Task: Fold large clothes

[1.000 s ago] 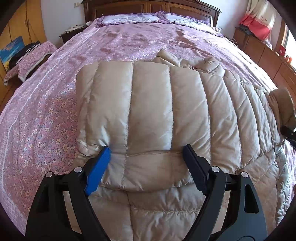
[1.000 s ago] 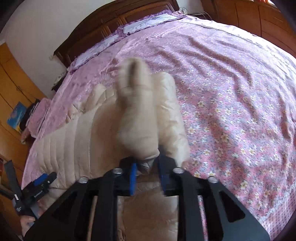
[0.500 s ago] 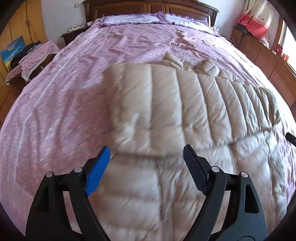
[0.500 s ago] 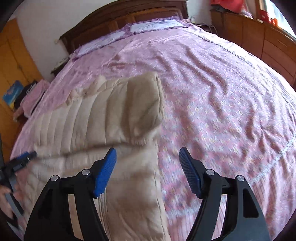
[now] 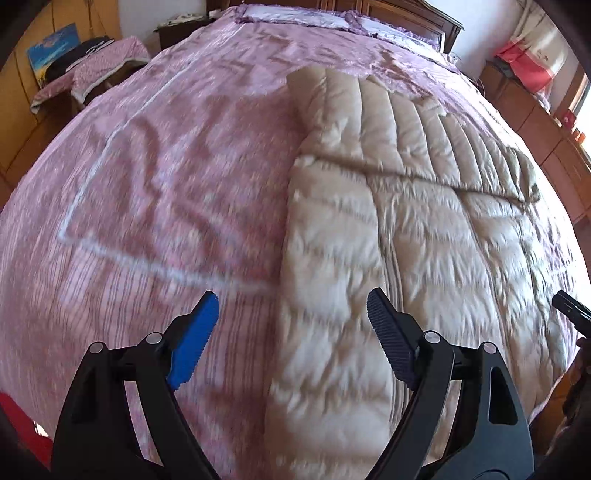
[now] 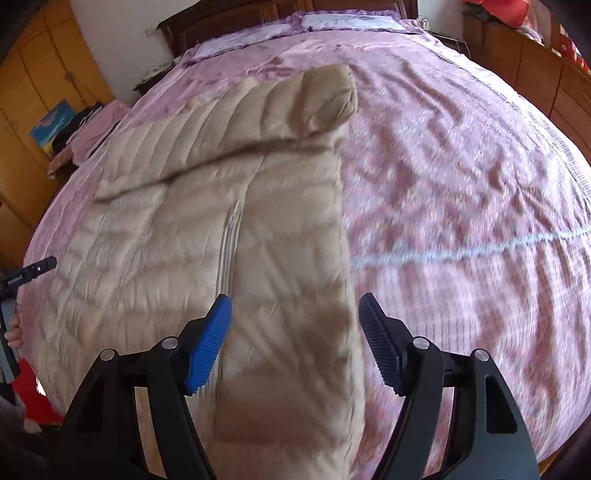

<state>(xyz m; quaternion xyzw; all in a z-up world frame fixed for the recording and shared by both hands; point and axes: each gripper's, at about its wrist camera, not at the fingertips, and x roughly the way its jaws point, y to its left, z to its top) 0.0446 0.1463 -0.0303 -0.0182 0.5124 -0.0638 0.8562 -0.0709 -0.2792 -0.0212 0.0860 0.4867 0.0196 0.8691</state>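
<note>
A beige quilted down coat lies flat on the pink floral bedspread, its far part folded back over itself with a fold edge across the middle. It also shows in the right wrist view, with a folded sleeve end at the far end. My left gripper is open and empty, above the coat's near left edge. My right gripper is open and empty, above the coat's near right edge.
The wooden headboard and pillows are at the far end. A chair with clothes stands left of the bed. Wooden cabinets line the right wall. The other gripper's tip shows at the left edge.
Both grippers have pulled back toward the near end of the bed. The right gripper, shut on the sleeve a second ago, has let it go and opened. The folded part rests on the coat.
</note>
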